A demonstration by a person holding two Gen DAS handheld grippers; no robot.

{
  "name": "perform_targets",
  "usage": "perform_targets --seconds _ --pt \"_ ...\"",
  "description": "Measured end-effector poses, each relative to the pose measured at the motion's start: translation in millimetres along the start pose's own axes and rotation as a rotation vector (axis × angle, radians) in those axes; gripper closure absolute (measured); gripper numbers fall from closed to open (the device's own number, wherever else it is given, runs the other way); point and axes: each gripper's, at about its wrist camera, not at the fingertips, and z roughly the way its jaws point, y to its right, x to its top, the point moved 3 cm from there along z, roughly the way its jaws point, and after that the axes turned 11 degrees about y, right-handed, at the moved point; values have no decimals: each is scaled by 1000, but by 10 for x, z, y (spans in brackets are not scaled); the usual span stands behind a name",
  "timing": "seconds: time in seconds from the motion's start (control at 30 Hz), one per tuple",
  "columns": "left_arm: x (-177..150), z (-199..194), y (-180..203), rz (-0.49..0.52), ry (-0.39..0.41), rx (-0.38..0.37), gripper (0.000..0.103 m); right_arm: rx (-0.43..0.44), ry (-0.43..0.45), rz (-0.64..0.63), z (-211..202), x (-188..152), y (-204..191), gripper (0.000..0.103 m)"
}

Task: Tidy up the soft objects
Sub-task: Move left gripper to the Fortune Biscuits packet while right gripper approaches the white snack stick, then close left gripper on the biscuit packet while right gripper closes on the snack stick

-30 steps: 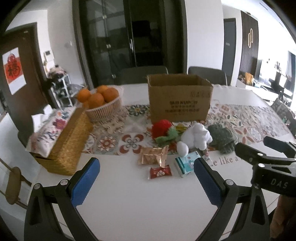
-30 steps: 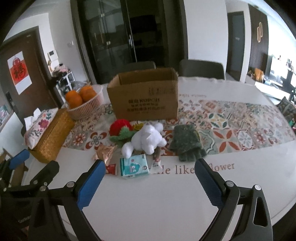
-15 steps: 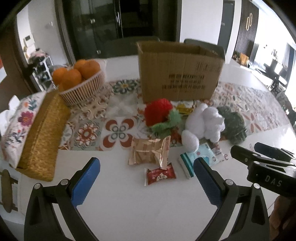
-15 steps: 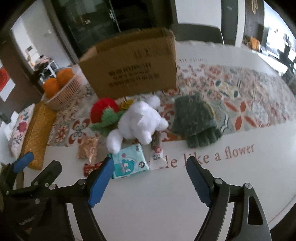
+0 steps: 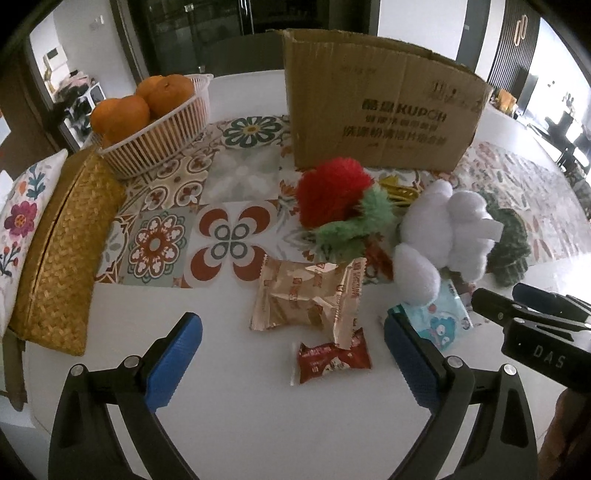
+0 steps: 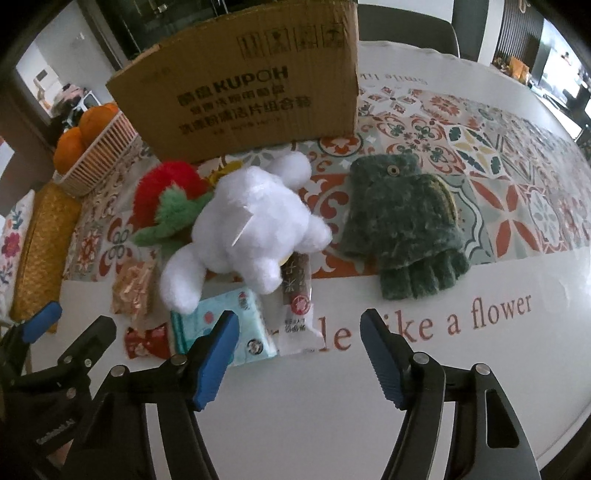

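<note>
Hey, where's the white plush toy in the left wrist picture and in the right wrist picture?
Left wrist view: white plush toy right of centre, beside the red and green plush.
Right wrist view: white plush toy left of centre, above the gripper.
Shared landmark: cardboard box behind it.

A basket (image 5: 159,144) of oranges (image 5: 147,99) sat in the upper left of the left view, right by a woven tissue box (image 5: 62,251) with a floral cover (image 5: 22,210) down the left edge. Lower middle had a gold snack bag (image 5: 306,295) overlapping a small red packet (image 5: 332,360). In the right view a tissue pack (image 6: 225,325) and a striped sachet (image 6: 297,302) lay lower centre, touching. The patterned runner (image 6: 480,147) filled the upper right, with chairs (image 6: 406,29) along the top.
</note>
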Motion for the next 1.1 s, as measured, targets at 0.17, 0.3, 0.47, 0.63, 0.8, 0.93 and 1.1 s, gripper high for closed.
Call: perform_targets --seconds 0.17,0.3,0.47,0.63,0.8,0.93,1.1 --pt "20 132 7 10 -24 1 3 -15 -22 -5 132 17 11 40" --pt "7 281 -9 -7 -64 -22 5 -32 -30 -10 223 58 8 41" --pt "-3 444 -18 -4 -95 -41 5 -45 -43 -19 336 96 12 41" --pt "-13 603 5 -3 -130 -64 13 -55 -72 -15 477 111 25 46" --pt "-9 687 11 -12 -146 -90 18 -71 -70 -32 543 128 -2 48" --pt "-27 726 -1 -26 -154 -97 28 -82 -57 -60 566 146 -48 62" --pt "-36 740 -8 -27 -156 -112 39 -65 -60 -76 572 156 -70 76"
